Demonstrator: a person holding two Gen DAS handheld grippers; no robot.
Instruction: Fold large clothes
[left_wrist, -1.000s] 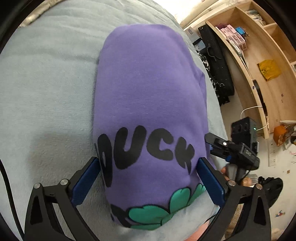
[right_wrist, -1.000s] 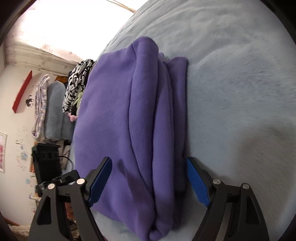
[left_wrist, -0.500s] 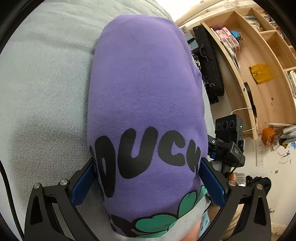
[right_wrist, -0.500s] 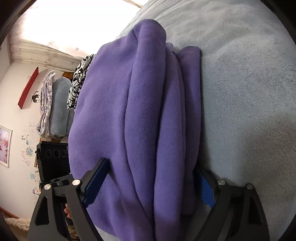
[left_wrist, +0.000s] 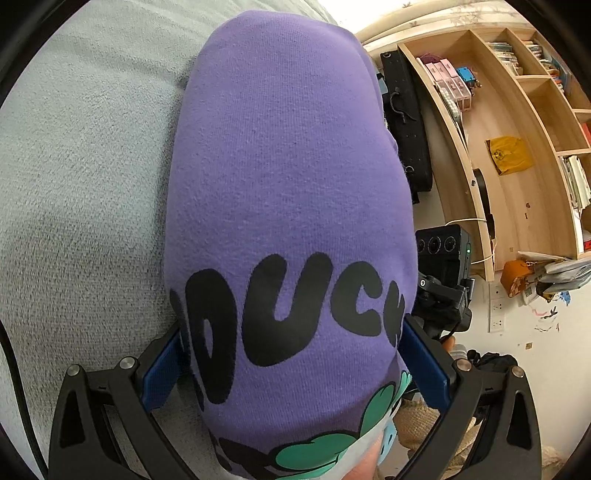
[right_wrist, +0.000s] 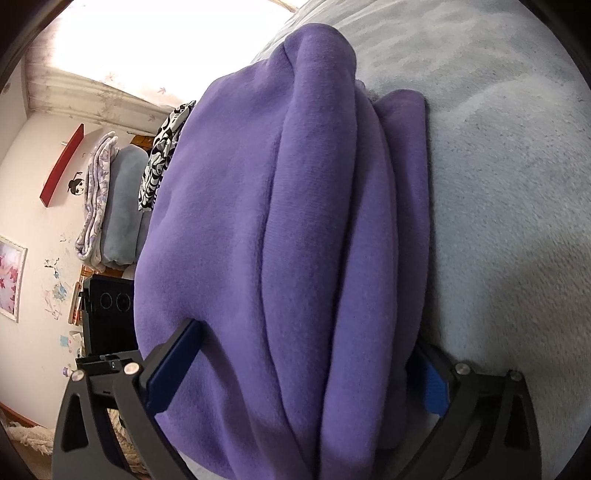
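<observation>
The left gripper (left_wrist: 291, 365), a two-finger black plastic frame, has angular arms with triangular cut-outs, round silver screw heads (left_wrist: 126, 362) at the joints and flat dark-blue rubber pads (left_wrist: 424, 365) lining its fingers. A thin black cable (left_wrist: 18, 398) runs beside the left arm of that frame. The right gripper (right_wrist: 303, 373) is built alike: black cut-out arms, silver screws (right_wrist: 462, 368) and blue pads (right_wrist: 171, 363), the far one a brighter blue.
</observation>
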